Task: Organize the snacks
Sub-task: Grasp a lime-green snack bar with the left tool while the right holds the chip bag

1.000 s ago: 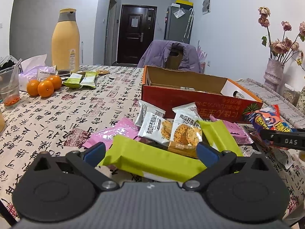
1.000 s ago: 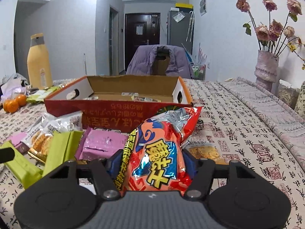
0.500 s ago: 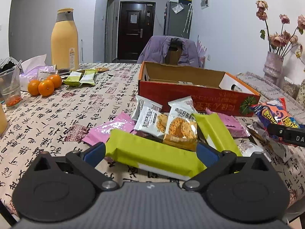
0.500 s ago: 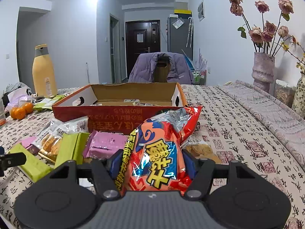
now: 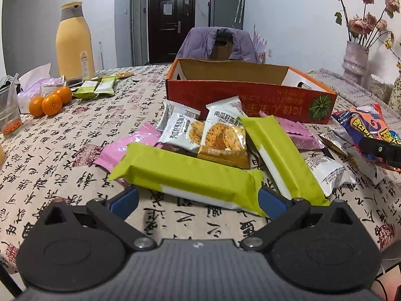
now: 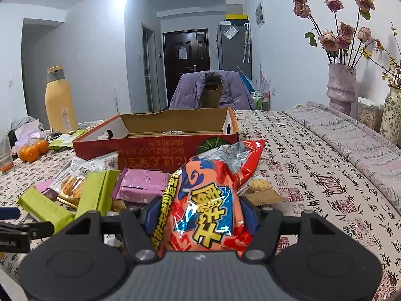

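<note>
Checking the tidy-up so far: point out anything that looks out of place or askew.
The snacks lie in a loose, overlapping heap in front of the red cardboard box, not in it. One green wafer pack lies crosswise between the open left hand-held gripper fingers. The right hand-held gripper squeezes a crumpled red chip bag.

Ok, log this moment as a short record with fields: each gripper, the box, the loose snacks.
left gripper: open, fingers flanking the nearest green bar
right gripper: shut on red chip bag, bag held off the table
box: red cardboard, open top, behind the snack pile
loose snacks: second green bar, cookie packs, pink packs
table: calligraphy-print cloth
</note>
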Tool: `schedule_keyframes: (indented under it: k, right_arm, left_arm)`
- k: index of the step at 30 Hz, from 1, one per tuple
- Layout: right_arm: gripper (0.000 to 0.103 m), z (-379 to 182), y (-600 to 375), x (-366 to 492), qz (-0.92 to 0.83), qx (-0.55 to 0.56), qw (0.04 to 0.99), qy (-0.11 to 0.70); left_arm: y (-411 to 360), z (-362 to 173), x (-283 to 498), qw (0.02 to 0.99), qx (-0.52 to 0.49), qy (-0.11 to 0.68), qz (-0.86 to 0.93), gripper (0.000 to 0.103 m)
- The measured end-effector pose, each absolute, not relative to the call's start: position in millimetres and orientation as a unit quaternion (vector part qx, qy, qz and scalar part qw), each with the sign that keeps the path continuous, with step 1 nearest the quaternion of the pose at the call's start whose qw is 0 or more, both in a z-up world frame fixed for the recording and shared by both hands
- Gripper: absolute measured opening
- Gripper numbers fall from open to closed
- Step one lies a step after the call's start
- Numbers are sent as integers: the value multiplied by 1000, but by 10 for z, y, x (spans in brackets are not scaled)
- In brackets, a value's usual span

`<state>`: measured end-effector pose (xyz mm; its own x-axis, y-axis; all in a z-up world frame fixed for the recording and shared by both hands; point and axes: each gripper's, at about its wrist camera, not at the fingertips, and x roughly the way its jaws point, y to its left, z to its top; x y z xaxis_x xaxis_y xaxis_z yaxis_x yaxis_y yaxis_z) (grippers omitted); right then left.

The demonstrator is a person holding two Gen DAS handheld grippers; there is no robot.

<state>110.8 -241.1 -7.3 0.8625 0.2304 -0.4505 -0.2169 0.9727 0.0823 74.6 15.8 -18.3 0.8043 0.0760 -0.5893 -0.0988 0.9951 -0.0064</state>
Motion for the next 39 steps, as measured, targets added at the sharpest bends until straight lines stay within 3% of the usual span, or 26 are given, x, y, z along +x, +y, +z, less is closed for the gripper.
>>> schedule_keyframes:
  k: [39]
  right_arm:
    - [64,-89,-2393,1154,94,9,964,247]
  left_arm:
    - [152,-168,1233,934,-57,338,99,102]
